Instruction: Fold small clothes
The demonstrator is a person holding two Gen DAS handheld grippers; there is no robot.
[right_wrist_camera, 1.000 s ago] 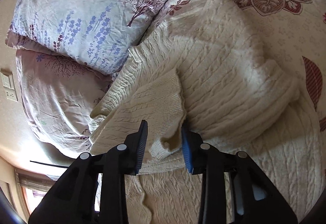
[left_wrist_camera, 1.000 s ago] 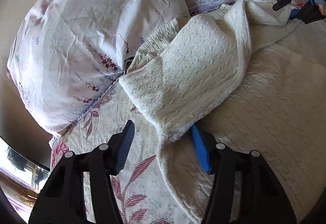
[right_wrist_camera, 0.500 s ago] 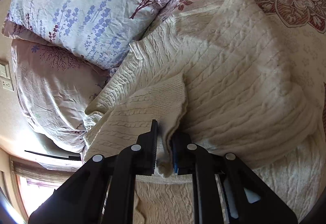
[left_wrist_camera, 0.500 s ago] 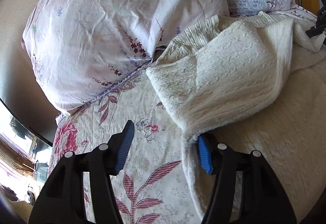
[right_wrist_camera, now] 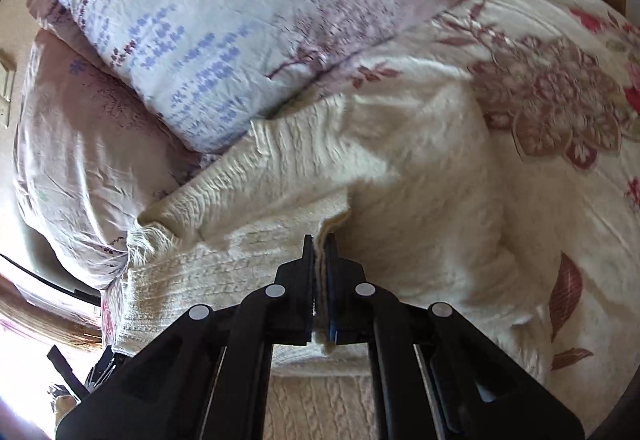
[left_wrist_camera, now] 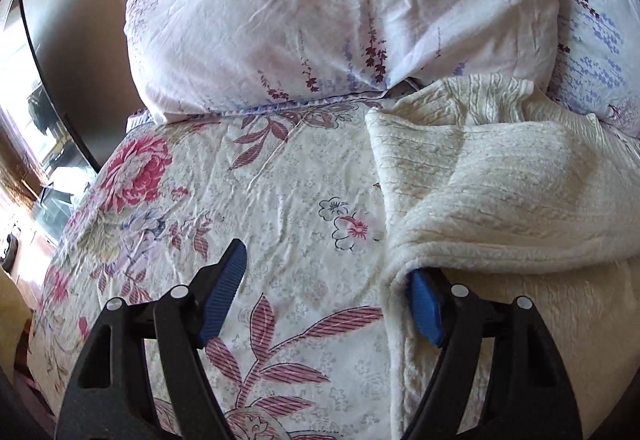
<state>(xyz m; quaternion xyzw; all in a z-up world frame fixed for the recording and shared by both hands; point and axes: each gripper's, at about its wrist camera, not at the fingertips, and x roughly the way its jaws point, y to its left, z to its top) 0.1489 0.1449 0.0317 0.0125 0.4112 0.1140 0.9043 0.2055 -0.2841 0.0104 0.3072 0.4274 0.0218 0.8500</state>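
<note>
The cream cable-knit sweater (right_wrist_camera: 400,192) is spread mid-frame on the floral bedsheet (left_wrist_camera: 260,208). Its edge is pinched by the right gripper (right_wrist_camera: 319,252); the left gripper (left_wrist_camera: 328,292) has been opening, fingers wide, one tucked under the knit. That edge may be dragged and the fold spoiled.

We see the sweater (left_wrist_camera: 500,192) lying on the bed (left_wrist_camera: 280,200), its far edge against two pillows (left_wrist_camera: 340,12) at the head. In the left wrist view it lies to the right; in the right wrist view, bare bed (right_wrist_camera: 560,168) extends to its right.
</note>
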